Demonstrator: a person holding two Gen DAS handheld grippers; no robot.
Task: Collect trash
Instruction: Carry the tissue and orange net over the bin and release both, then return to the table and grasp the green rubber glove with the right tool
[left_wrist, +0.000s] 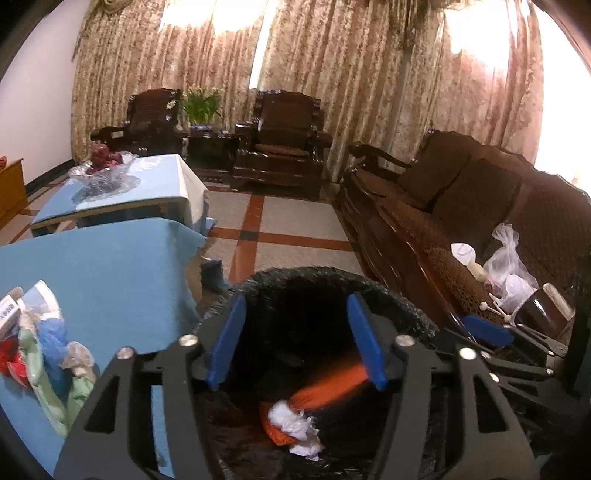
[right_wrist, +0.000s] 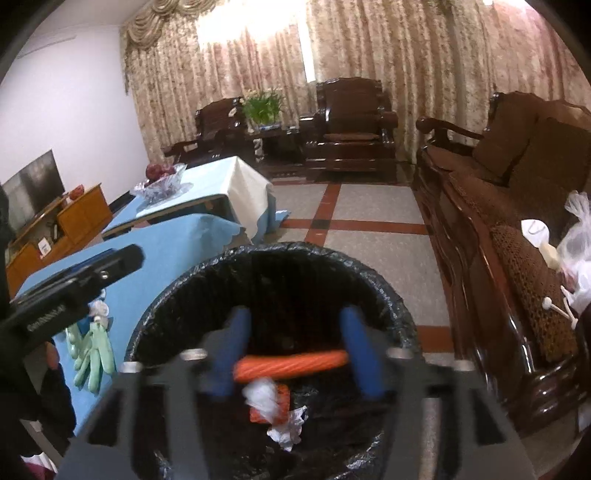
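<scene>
A bin with a black liner (left_wrist: 332, 275) (right_wrist: 258, 254) stands on the floor beside the blue-clothed table (left_wrist: 110, 266) (right_wrist: 173, 240). Both grippers hover over its mouth. My left gripper (left_wrist: 297, 341) is open and empty. My right gripper (right_wrist: 295, 352) is open, with an orange wrapper (right_wrist: 291, 363) blurred between its fingers, apparently falling free; it also shows in the left wrist view (left_wrist: 332, 387). White crumpled paper (left_wrist: 295, 424) (right_wrist: 264, 397) and an orange packet (right_wrist: 282, 397) lie in the bin. More trash (left_wrist: 44, 343) lies on the table, with green gloves (right_wrist: 92, 350).
A dark wooden sofa (left_wrist: 461, 206) (right_wrist: 517, 192) runs along the right, with plastic bags (left_wrist: 506, 266) (right_wrist: 576, 251) on its seat. A second table (left_wrist: 122, 184) carries a fruit bowl (right_wrist: 162, 179). Armchairs (left_wrist: 284, 147) and a plant (left_wrist: 199, 103) stand by the curtains.
</scene>
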